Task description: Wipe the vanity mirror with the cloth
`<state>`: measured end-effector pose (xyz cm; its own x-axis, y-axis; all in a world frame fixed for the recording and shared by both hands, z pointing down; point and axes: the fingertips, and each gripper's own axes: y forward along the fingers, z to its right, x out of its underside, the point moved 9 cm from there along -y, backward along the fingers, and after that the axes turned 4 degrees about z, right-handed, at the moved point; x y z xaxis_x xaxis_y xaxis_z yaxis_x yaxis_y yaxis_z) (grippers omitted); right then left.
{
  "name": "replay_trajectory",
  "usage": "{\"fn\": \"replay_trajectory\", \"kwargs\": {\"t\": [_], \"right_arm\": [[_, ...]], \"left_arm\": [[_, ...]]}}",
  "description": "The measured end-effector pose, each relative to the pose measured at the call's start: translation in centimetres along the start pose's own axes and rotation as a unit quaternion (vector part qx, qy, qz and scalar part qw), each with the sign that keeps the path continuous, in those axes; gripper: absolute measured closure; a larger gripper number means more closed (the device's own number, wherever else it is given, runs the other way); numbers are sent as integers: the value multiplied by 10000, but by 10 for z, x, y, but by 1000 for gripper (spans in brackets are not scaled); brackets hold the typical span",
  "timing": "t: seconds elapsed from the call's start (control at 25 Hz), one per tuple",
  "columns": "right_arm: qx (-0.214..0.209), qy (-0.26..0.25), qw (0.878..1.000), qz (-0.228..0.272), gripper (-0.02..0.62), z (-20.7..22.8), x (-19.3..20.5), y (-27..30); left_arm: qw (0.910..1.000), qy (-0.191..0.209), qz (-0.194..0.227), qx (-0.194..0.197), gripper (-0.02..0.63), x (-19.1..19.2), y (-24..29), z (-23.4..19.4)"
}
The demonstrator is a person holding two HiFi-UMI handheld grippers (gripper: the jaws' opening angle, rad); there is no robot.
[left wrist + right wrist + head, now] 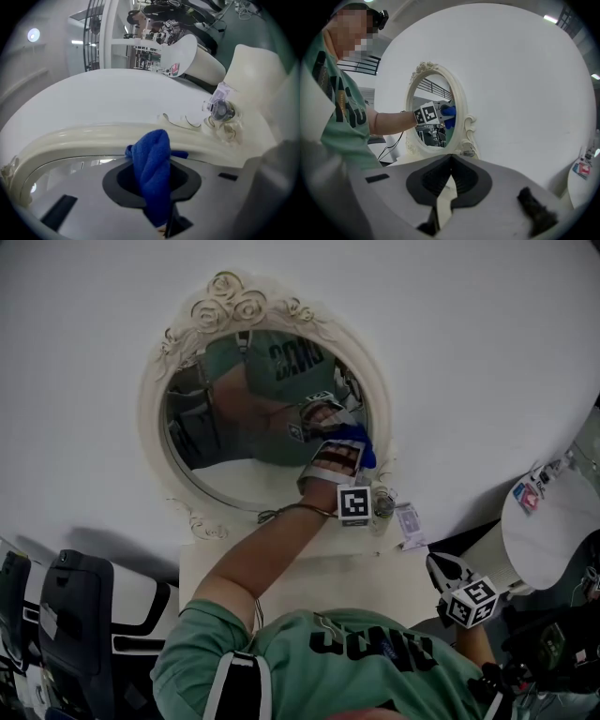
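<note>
A person in a green T-shirt (pixel 375 652) holds a blue cloth (pixel 151 159) against the right-hand edge of an oval vanity mirror (pixel 225 465), where the glass meets its ornate cream frame (pixel 230 294). The left gripper (pixel 349 451) is clenched on the cloth, which bunches up between its jaws and touches the frame's inner rim. The right gripper (pixel 450 161) hangs low, well apart from the mirror, its jaws pressed together with nothing between them. A white wall (pixel 487 352) rises behind the mirror.

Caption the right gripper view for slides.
Left gripper holds the blue cloth at the rim of the vanity mirror.
</note>
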<state>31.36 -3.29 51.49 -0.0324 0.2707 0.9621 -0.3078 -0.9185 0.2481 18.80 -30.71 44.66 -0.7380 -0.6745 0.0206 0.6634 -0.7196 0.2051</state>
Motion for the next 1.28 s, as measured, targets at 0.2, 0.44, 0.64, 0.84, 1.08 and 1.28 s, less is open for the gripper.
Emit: {"fn": "replay_trajectory", "kwargs": {"t": [0.2,0.44,0.64,0.84,1.08,1.28], "right_arm": [[-395,-226,9989,76,583,-20,-14,26],[-981,-397,9944,8,583,-41,-29,75],[-1545,-607,9861,-13,583,-71,-39,114],[-1805,-680,9812,-69,583,-83,-44,140],[-1739,-714,9822,-66,583,-87,-48,131],[-1571,-657,9853,-143,583,-77,-42,124]], "left_arm": [[9988,-369,151,-276,506,21,-41,-10],[9934,-630,-900,-343,506,135,-123,-1],[9757,-746,-2052,-187,506,226,-183,26],[9588,-945,-2677,57,506,281,-201,57],[9522,-800,-2940,224,506,284,-197,68],[9515,-949,-2920,199,506,286,-198,66]]}}
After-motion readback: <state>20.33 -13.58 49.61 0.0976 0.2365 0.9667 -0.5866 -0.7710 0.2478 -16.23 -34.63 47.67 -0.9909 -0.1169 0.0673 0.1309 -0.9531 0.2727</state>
